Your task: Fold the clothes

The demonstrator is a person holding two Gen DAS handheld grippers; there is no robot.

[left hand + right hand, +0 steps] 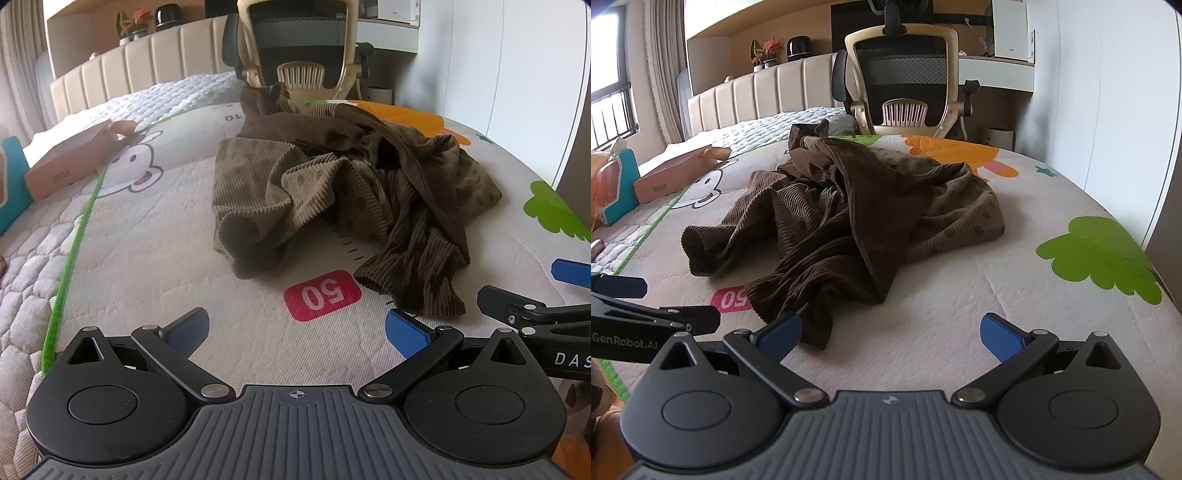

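A crumpled brown ribbed garment (pixel 332 184) with darker spots lies in a heap on the printed play mat (pixel 147 236). One cuffed sleeve end (pixel 413 291) reaches toward me. My left gripper (pixel 297 334) is open just short of that sleeve, nothing between its blue pads. In the right wrist view the same garment (pixel 857 218) fills the mat's middle. My right gripper (pixel 890 332) is open too, and its left pad (pixel 781 332) sits right at the sleeve's edge. Each gripper shows at the side of the other's view.
A pink cardboard box (pixel 70 162) lies on the mat's left side, with a teal item (pixel 11 184) beside it. An office chair (pixel 303 44) stands past the far edge, next to a padded headboard (pixel 129 74). A white wall (pixel 1108 92) runs along the right.
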